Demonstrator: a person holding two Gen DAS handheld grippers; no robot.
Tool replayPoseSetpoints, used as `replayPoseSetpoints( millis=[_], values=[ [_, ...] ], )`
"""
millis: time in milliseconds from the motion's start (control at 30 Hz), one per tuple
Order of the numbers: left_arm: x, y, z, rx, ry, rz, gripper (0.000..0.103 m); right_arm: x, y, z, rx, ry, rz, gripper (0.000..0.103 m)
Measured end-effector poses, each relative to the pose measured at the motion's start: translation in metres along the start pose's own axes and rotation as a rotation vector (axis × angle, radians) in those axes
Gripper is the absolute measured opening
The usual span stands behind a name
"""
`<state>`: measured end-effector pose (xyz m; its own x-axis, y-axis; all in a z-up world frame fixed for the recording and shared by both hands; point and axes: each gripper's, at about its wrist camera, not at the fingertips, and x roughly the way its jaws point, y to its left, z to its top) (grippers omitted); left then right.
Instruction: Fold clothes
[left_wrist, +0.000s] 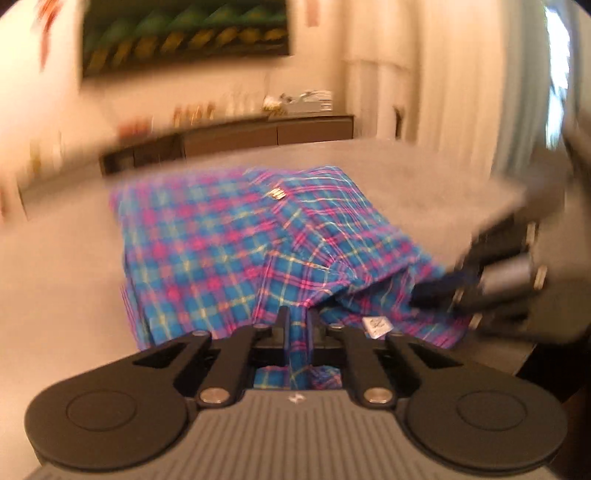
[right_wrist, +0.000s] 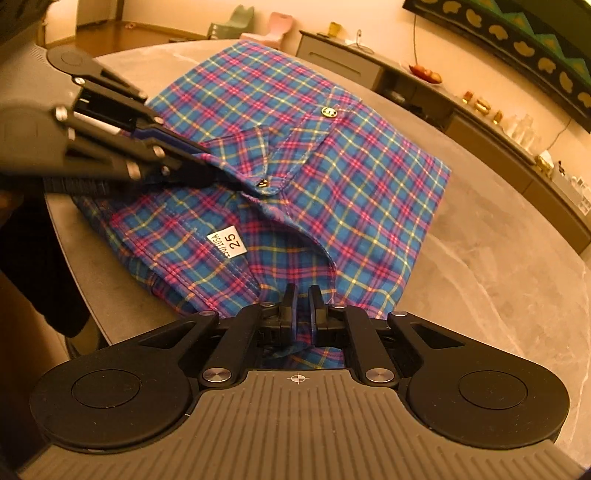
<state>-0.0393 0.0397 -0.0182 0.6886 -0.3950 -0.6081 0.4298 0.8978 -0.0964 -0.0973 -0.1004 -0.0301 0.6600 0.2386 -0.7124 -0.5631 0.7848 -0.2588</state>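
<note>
A blue, pink and yellow plaid shirt (left_wrist: 207, 240) (right_wrist: 351, 166) lies partly folded on a round grey table (right_wrist: 498, 277). A white size label (right_wrist: 231, 243) shows at its neck. In the blurred left wrist view, my left gripper (left_wrist: 298, 321) is shut on a strip of the shirt's near edge. The right wrist view shows that same left gripper (right_wrist: 201, 162) pinching the collar by a small button. My right gripper (right_wrist: 301, 299) is shut on the shirt's near hem, cloth caught between its pads. From the left wrist view, the right gripper (left_wrist: 424, 291) reaches into the shirt's right side.
The table's rim (right_wrist: 74, 258) curves close by on the left, with dark floor below. A long low sideboard (right_wrist: 480, 122) with bottles and a fruit bowl runs along the far wall. Above it hangs a dark painting (left_wrist: 184, 33). Small chairs (right_wrist: 273, 22) stand beyond the table.
</note>
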Motion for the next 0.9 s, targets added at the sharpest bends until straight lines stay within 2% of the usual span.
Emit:
replayPoseSetpoints(
  millis=[100,167,267,333,433,500,600,633,667,700,767,900],
  values=[
    [0.006,0.029,0.002,-0.213,0.035,-0.083,0.008,-0.001,-0.003,0.001,0.013,-0.001,0.004,0.005],
    [0.011,0.039,0.003,-0.272,0.051,-0.092,0.008,-0.008,-0.003,0.005,0.042,-0.057,0.007,0.008],
    [0.012,0.043,0.006,-0.296,0.057,-0.096,0.008,-0.017,-0.003,0.014,0.076,-0.15,0.075,0.016],
    [0.013,0.044,0.007,-0.297,0.059,-0.095,0.007,-0.006,-0.004,0.022,0.105,-0.136,0.129,0.025],
    [0.013,0.04,0.005,-0.291,0.059,-0.097,0.008,0.015,-0.015,0.033,0.196,-0.104,0.134,0.025],
    [0.012,0.036,0.0,-0.289,0.058,-0.097,0.008,0.025,-0.029,0.039,0.296,-0.078,0.177,0.025],
    [0.014,0.036,-0.001,-0.293,0.058,-0.096,0.008,0.043,-0.046,0.04,0.422,-0.024,0.226,0.017],
    [0.013,0.036,-0.001,-0.297,0.056,-0.093,0.007,0.046,-0.053,0.039,0.471,-0.011,0.239,0.005],
    [0.013,0.037,-0.001,-0.301,0.054,-0.094,0.007,0.049,-0.06,0.037,0.525,0.001,0.249,0.0],
    [0.013,0.036,-0.001,-0.298,0.05,-0.092,0.007,0.052,-0.068,0.035,0.579,0.015,0.258,0.0],
    [0.01,0.029,-0.002,-0.249,0.033,-0.071,0.008,0.051,-0.071,0.033,0.579,0.015,0.263,0.0],
    [0.005,-0.011,0.001,0.027,-0.047,0.039,0.011,0.043,-0.054,0.036,0.447,-0.002,0.212,0.0]
  ],
)
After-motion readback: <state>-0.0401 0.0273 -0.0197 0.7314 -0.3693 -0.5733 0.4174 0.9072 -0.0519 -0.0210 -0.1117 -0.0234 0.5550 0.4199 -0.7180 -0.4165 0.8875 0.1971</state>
